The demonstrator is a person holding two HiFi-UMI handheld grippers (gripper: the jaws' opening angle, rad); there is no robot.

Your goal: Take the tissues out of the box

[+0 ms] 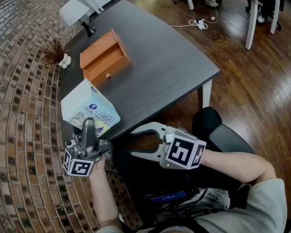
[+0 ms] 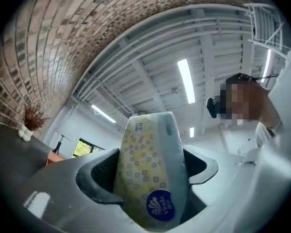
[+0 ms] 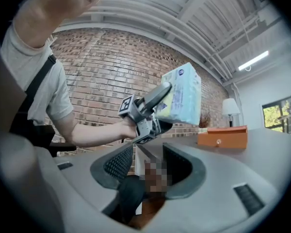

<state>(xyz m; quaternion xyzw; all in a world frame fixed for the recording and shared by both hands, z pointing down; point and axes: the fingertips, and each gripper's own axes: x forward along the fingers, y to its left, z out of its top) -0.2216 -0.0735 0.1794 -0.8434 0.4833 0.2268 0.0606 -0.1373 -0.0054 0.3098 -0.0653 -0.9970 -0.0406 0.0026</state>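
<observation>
A soft pack of tissues (image 1: pixel 89 108), pale blue with yellow print, is held up over the table's near left corner. My left gripper (image 1: pixel 88 126) is shut on it from below. In the left gripper view the pack (image 2: pixel 153 174) fills the gap between both jaws and stands upright. The orange box (image 1: pixel 105 57) with a small drawer knob rests on the dark table (image 1: pixel 169 62) behind it. My right gripper (image 1: pixel 132 141) hangs below the table's front edge, open with nothing in it. In the right gripper view the pack (image 3: pixel 182 96) and left gripper (image 3: pixel 145 109) show ahead of the right gripper (image 3: pixel 148 161).
A white lamp (image 1: pixel 80 13) and a dried plant (image 1: pixel 53 52) stand at the table's far left by the brick wall. A black chair (image 1: pixel 223 135) is at my right. A power strip (image 1: pixel 201 23) lies on the wooden floor beyond.
</observation>
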